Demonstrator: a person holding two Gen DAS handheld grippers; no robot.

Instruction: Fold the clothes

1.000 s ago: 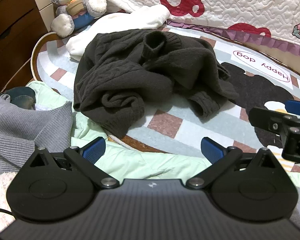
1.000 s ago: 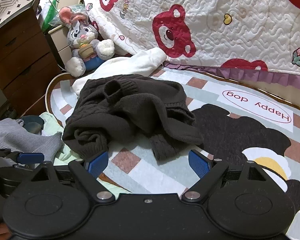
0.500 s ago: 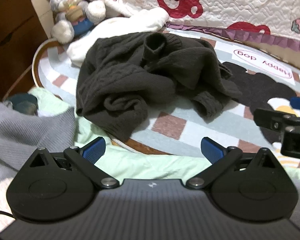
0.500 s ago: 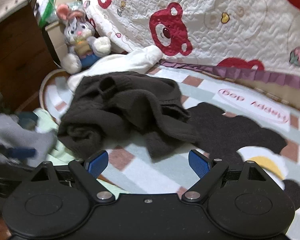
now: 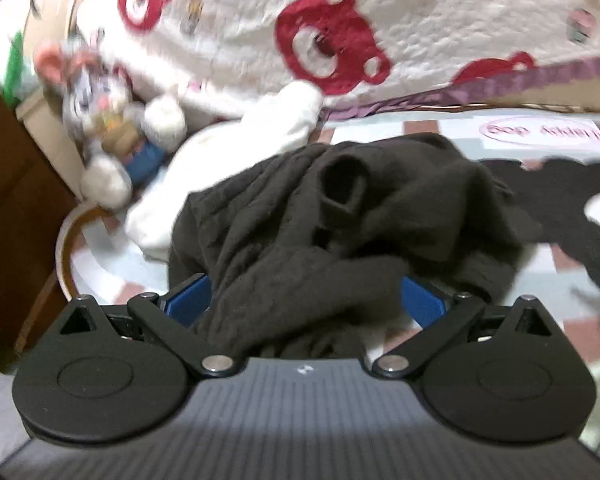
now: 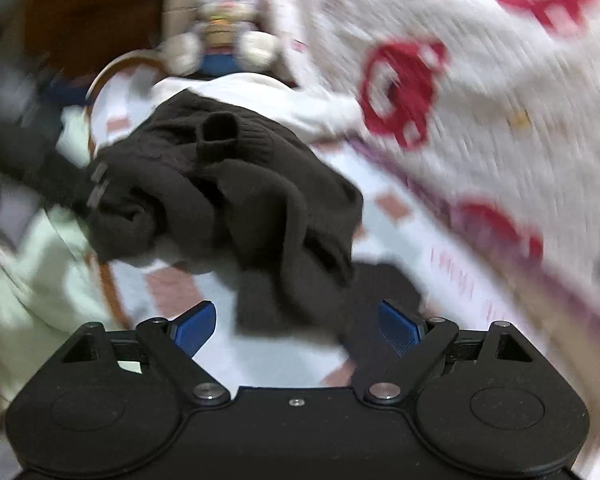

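A dark brown knitted sweater [image 5: 340, 220] lies crumpled on the round patterned rug [image 5: 540, 132], with its roll collar facing up. My left gripper [image 5: 305, 299] is open, and the sweater's near bulging fold sits between its blue pads [image 5: 188, 298]. In the right wrist view the same sweater [image 6: 228, 184] fills the middle, and a sleeve end reaches toward my open right gripper [image 6: 296, 328], just ahead of its pads [image 6: 398, 330]. The left gripper [image 6: 60, 176] shows blurred at the sweater's left edge.
A plush bunny [image 5: 112, 120] and a white garment [image 5: 228, 160] lie behind the sweater, against a white quilt with red bears [image 5: 332, 40]. A dark wooden dresser [image 5: 4, 220] stands on the left. Pale green cloth [image 6: 32, 280] lies at the rug's left edge.
Both grippers have moved forward to the sweater. The left one now has the near fold between its open fingers. The right view has swung and is blurred by motion.
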